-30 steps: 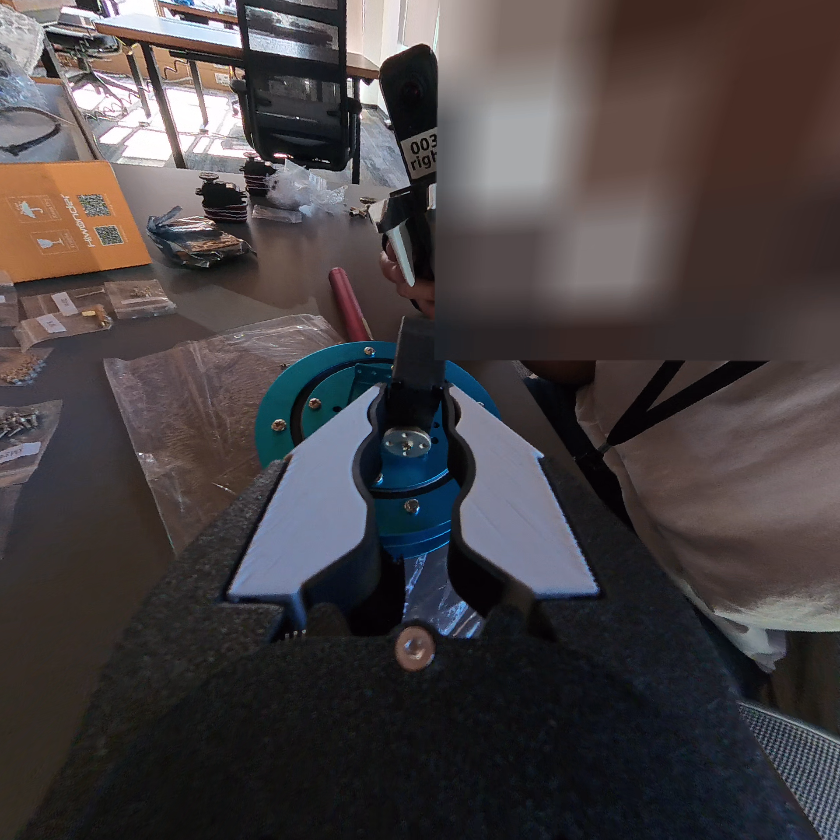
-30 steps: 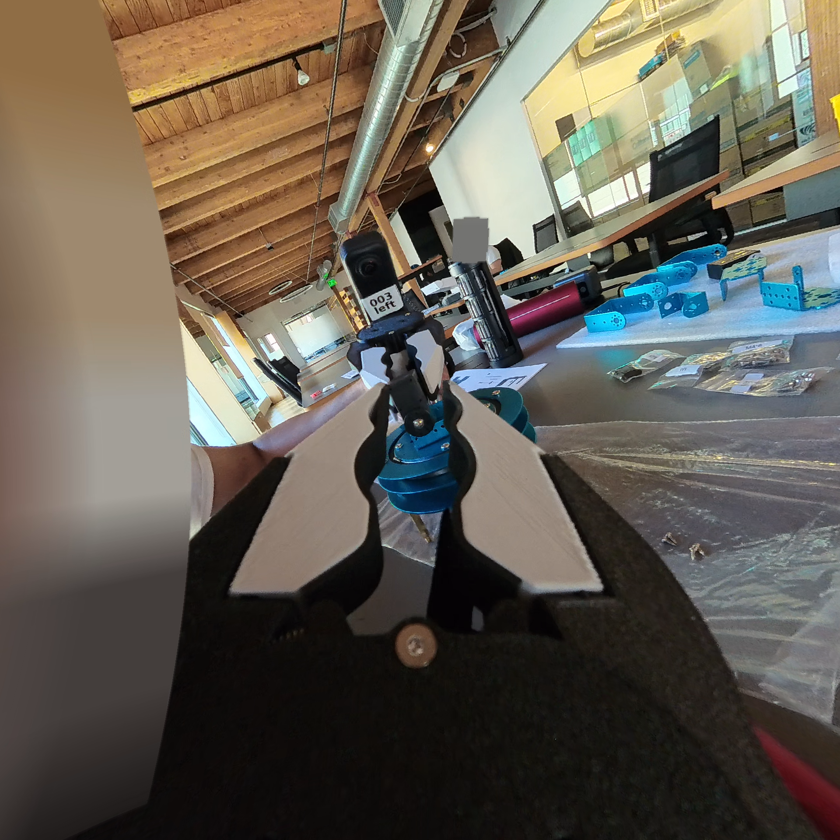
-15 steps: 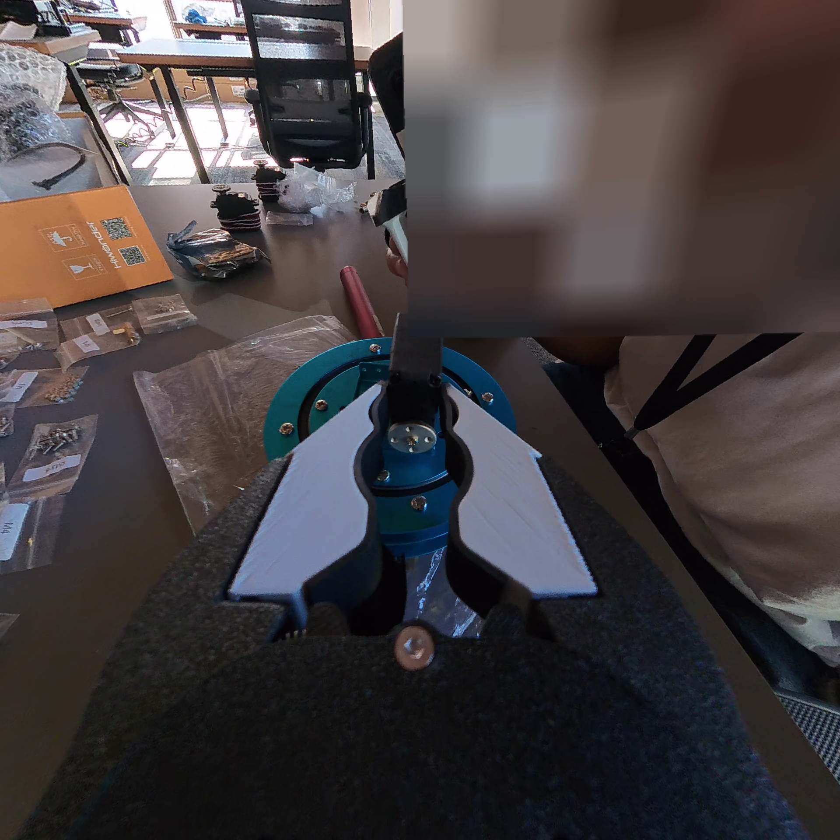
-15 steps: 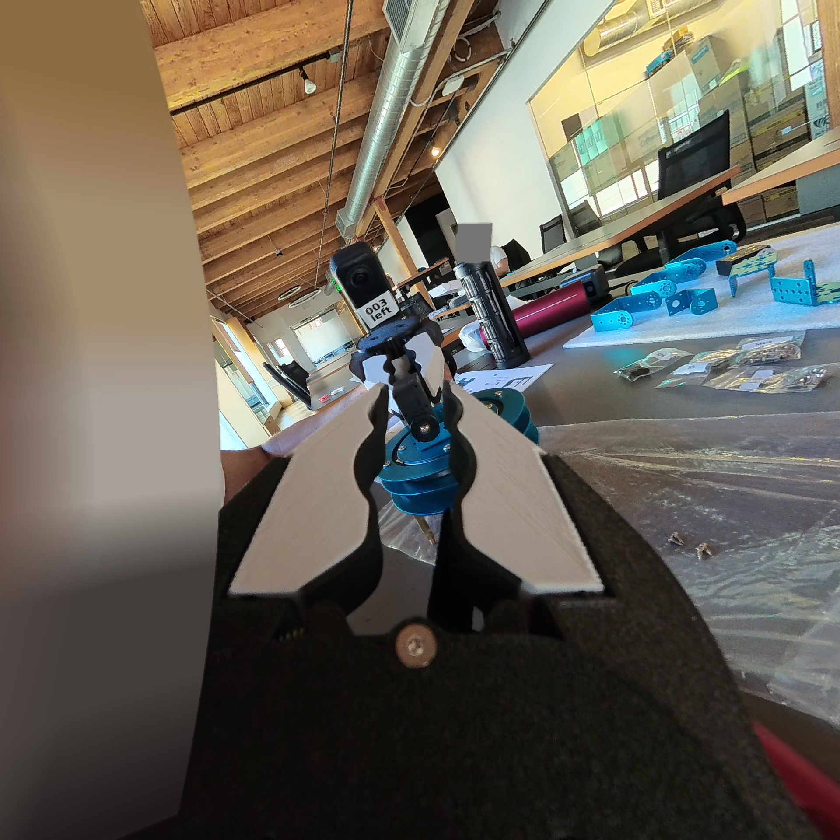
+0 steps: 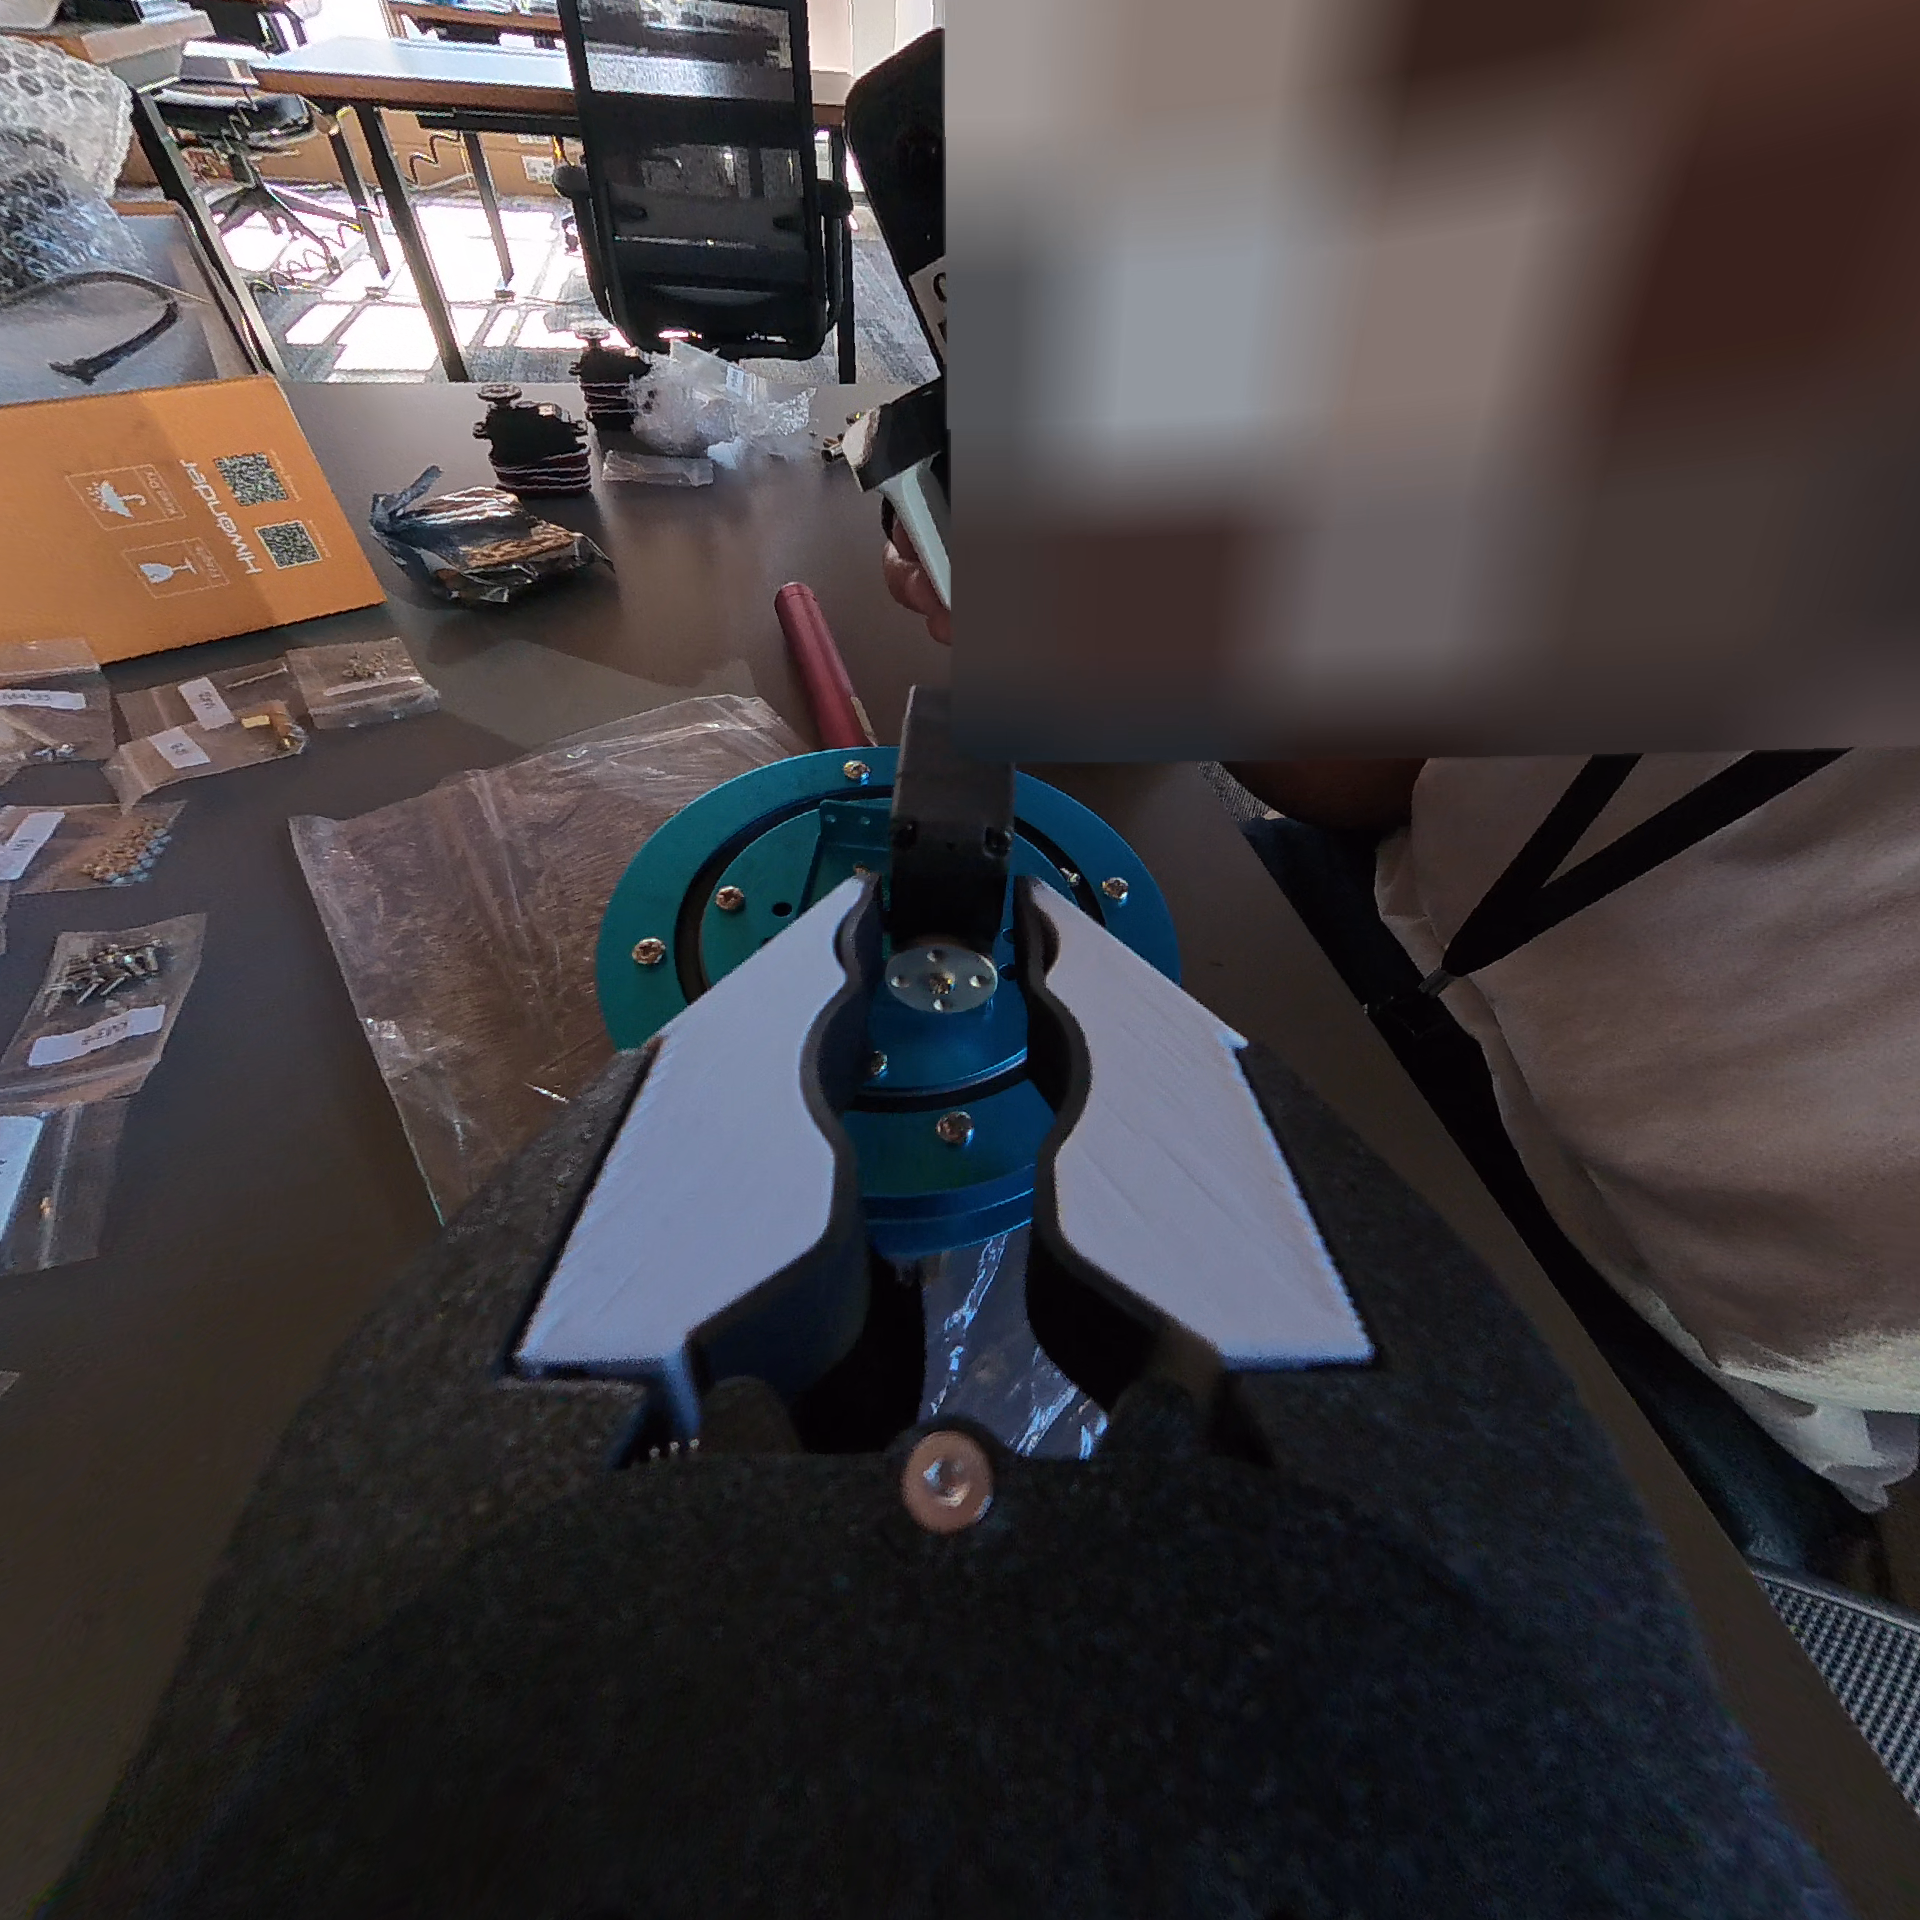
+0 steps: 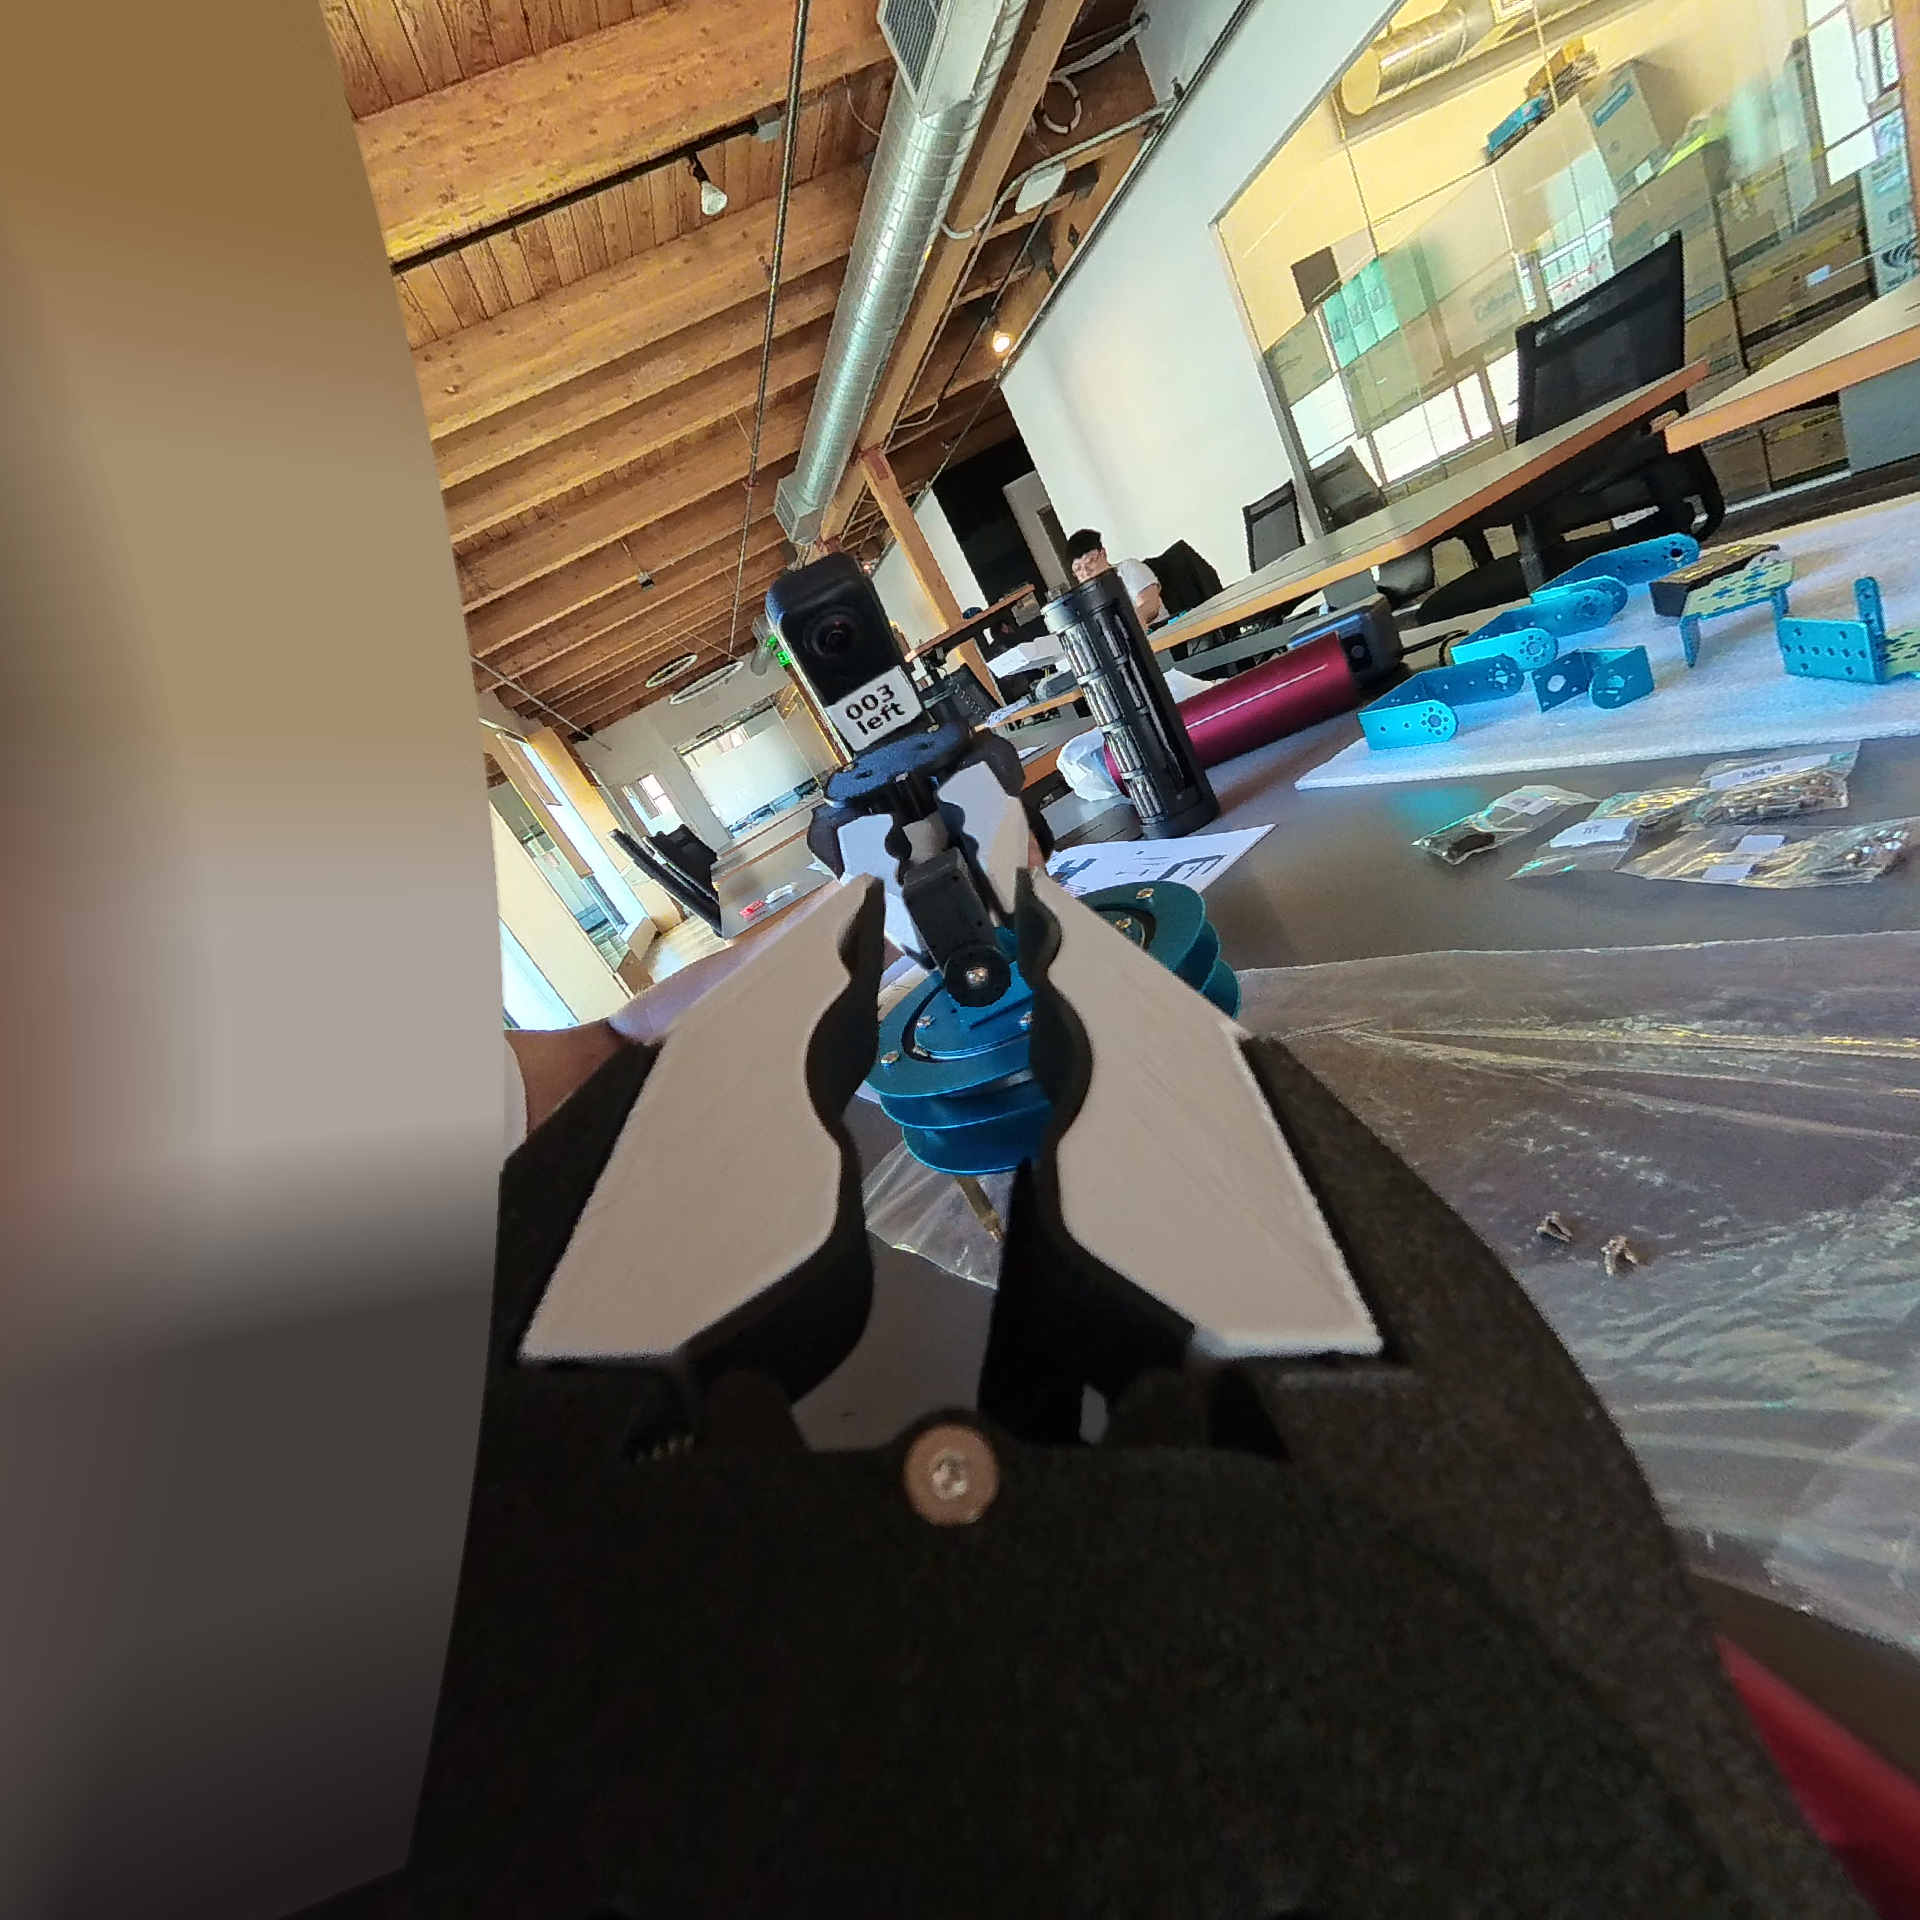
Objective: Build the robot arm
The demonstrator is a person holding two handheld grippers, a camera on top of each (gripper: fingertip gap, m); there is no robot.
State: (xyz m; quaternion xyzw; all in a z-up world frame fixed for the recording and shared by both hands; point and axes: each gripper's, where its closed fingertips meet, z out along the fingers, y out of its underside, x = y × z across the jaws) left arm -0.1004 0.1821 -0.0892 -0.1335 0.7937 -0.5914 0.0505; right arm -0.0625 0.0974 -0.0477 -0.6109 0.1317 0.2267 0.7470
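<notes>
The left gripper (image 5: 943, 891) points down at a round blue turntable base (image 5: 665, 914), which sits on a clear plastic sheet (image 5: 468, 883) on the dark table (image 5: 260, 1195). Between its white fingers (image 5: 727, 1122) stands a black servo (image 5: 951, 831), tilted, with a silver horn disc (image 5: 940, 977) at its lower end. The jaws are drawn in close on both sides of the servo, but I cannot tell whether they actually pinch it.

The right gripper (image 6: 948, 888) meets the same servo (image 6: 951, 920) from the opposite side. Its fingertips (image 6: 862, 904) flank the servo with slim gaps showing, so a firm grip cannot be confirmed there either. Just beyond, at 12 o'clock, the left gripper (image 6: 925, 831) faces it with its camera on top. The blue base (image 6: 966, 1101) lies directly below the servo.

In the left wrist view:
- at 10 o'clock of the base, an orange box (image 5: 156, 509)
- at 9 o'clock, small bags of screws (image 5: 104, 997)
- at 12 o'clock, a red tube (image 5: 821, 649)
- farther back, a black office chair (image 5: 707, 208)
- at 3 o'clock, a person's beige shirt (image 5: 1662, 1039)

In the right wrist view, two loose screws (image 6: 1579, 1242) lie on the sheet at 4 o'clock of the base. Blue brackets (image 6: 1507, 675) rest on a white foam pad (image 6: 1766, 717) at 2 o'clock, well apart from it — a black cylinder (image 6: 1127, 717) stands at 1 o'clock.
</notes>
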